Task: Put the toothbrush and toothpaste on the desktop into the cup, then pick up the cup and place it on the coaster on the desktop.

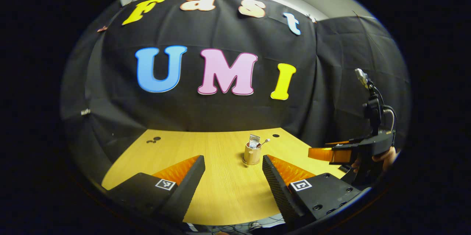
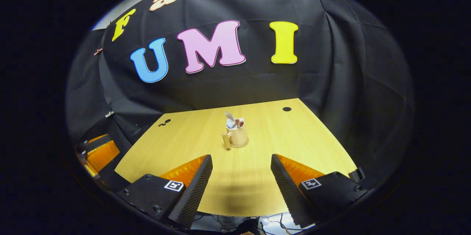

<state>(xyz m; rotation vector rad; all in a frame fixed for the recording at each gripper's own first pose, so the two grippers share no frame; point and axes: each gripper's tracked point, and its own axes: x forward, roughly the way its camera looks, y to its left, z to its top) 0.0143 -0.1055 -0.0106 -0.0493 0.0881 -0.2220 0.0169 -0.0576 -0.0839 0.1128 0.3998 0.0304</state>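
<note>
A tan cup point(image 1: 252, 154) stands upright on the wooden desktop point(image 1: 220, 183), on a thin round coaster point(image 1: 245, 162) whose edge peeks out under it. A toothpaste tube point(image 1: 253, 140) and a toothbrush point(image 1: 264, 142) stick out of its top. The right gripper view shows the same cup point(image 2: 238, 135) with its handle to the left, the tube point(image 2: 230, 120) inside. My left gripper point(image 1: 233, 170) is open, well short of the cup, nothing between its fingers. My right gripper point(image 2: 241, 170) is open too, likewise back from the cup. The right gripper also appears at the right edge of the left gripper view point(image 1: 331, 153), held by a hand.
Small dark holes mark the desktop at the far left point(image 1: 153, 140) and far right point(image 2: 286, 109). Black cloth walls close the back and sides. Part of the left gripper point(image 2: 97, 154) shows at the left of the right gripper view. Cables hang below the front edge.
</note>
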